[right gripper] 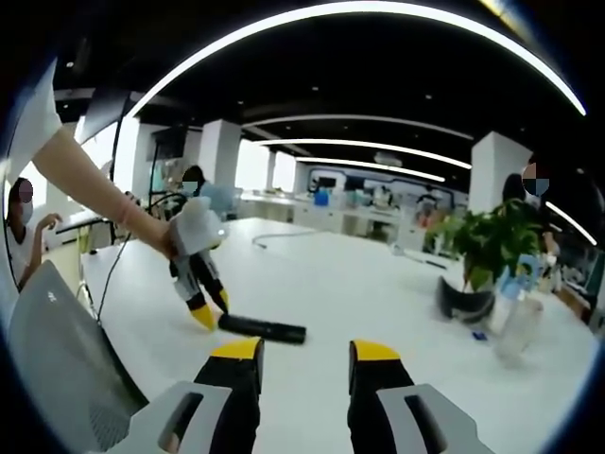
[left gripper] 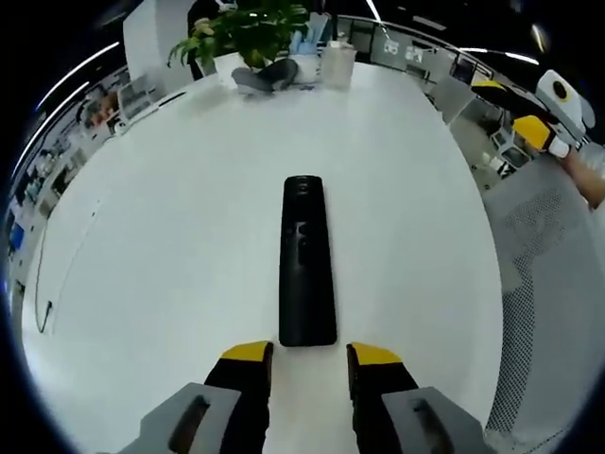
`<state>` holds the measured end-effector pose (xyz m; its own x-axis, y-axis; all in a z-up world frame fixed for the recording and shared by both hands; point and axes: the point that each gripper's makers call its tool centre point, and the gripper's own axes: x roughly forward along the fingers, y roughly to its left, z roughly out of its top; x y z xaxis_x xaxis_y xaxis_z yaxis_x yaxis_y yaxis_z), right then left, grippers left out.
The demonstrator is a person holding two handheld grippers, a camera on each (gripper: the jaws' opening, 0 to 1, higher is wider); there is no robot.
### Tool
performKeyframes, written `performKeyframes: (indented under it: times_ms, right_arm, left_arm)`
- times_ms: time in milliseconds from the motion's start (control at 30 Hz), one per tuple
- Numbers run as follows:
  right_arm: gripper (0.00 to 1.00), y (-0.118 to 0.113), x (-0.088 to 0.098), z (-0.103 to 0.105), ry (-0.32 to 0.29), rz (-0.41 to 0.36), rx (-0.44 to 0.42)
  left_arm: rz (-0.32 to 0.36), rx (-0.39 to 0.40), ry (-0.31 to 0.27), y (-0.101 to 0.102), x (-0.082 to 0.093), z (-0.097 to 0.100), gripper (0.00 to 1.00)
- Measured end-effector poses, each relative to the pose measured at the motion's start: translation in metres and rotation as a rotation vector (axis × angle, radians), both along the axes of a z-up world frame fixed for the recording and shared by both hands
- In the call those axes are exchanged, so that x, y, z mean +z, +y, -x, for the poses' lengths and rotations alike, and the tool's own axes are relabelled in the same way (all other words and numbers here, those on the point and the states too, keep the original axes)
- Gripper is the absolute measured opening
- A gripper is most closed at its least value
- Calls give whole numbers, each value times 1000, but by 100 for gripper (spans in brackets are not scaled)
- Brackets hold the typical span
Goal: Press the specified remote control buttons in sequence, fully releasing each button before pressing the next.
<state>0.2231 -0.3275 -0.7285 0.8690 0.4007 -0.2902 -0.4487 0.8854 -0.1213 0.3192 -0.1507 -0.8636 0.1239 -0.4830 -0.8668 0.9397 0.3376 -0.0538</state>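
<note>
Remote control [left gripper: 308, 261] is our landmark: black and slim, it lies flat on the white table [left gripper: 170, 236], lengthwise away from us in the left gripper view. We see the left gripper [left gripper: 309, 357] just short of the remote's near end, its yellow-tipped jaws standing apart with bare table between them, gripping nothing and not touching the remote. Beyond the remote's far end, at the table's far edge, we make out a potted plant [left gripper: 248, 28], a dark rounded object [left gripper: 265, 76] beside it, and a pale container [left gripper: 337, 64]. Off to the remote's right we see a grey mesh chair [left gripper: 544, 284].

In the right gripper view we see the remote [right gripper: 263, 328] from the side, with the left gripper [right gripper: 210, 312] tilted down at one end of it, held by a person's hand [right gripper: 180, 236]. We find the right gripper [right gripper: 307, 352] well back from the remote and raised above the table, its jaws spread and empty. The plant [right gripper: 487, 246] stands far to the remote's right there.
</note>
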Motion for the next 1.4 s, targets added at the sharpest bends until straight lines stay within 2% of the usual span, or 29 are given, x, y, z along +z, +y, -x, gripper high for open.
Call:
performKeyframes:
  times_ms: [167,367,667,1033,1400]
  right_arm:
    - [33,0,-1,0,5,9,3]
    - [32,1,-2,0,10,14,6]
    - [31,1,-5,0,20,28,11]
    - [31,0,-6,0,24,39,9]
    - [30,-1,-6,0,21,37,5]
  left_arm:
    - [15,18,4,-5,0,-2,35]
    - [-16,-5,-36,-4,-1,-9,29]
    - [-35,-35,-38,-4,-2,-11,24]
    - [-71,-127,-43,-3,-3,-9,24]
    - [-96,-215,-40,-1,-2,3,24]
